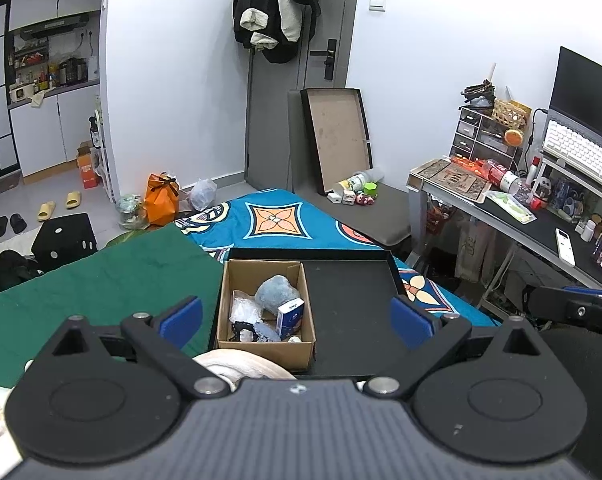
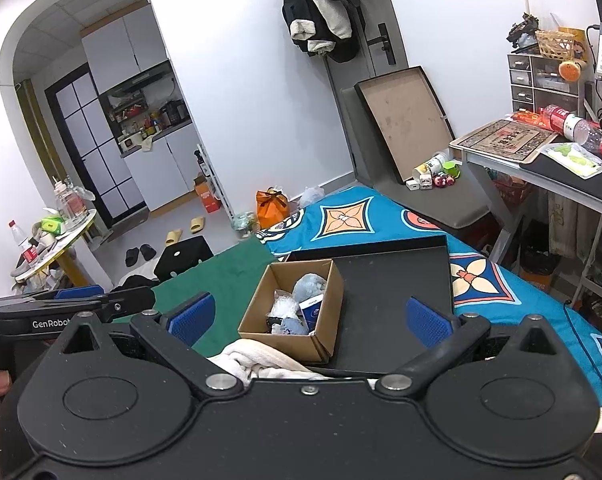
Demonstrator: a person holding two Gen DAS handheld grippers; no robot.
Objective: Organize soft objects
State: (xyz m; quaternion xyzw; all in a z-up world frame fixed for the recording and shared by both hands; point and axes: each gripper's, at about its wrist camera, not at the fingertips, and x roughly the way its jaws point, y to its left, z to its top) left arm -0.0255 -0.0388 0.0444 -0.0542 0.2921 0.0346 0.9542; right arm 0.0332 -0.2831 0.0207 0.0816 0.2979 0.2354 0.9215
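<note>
A small cardboard box [image 1: 266, 346] [image 2: 291, 342] stands in the left part of a black tray [image 1: 353, 304] [image 2: 393, 292] on the bed. In the box lie a grey-blue plush [image 1: 275, 290] [image 2: 309, 285], a blue-and-white tissue pack [image 1: 290, 317] [image 2: 313, 310], a clear plastic bag [image 1: 243, 310] and a small black item. A cream cloth [image 1: 237, 364] [image 2: 257, 356] lies just in front of the box. My left gripper [image 1: 297, 316] is open and empty above the box's near side. My right gripper [image 2: 309, 320] is open and empty over the box and tray.
A green cloth [image 1: 121, 276] [image 2: 229, 268] and a blue patterned sheet [image 1: 281, 220] [image 2: 365, 216] cover the bed. A cluttered desk [image 1: 513, 216] [image 2: 561, 168] stands at the right. A grey chair [image 1: 381, 208] holds small toys. A black stool [image 1: 65, 240] and slippers are on the floor.
</note>
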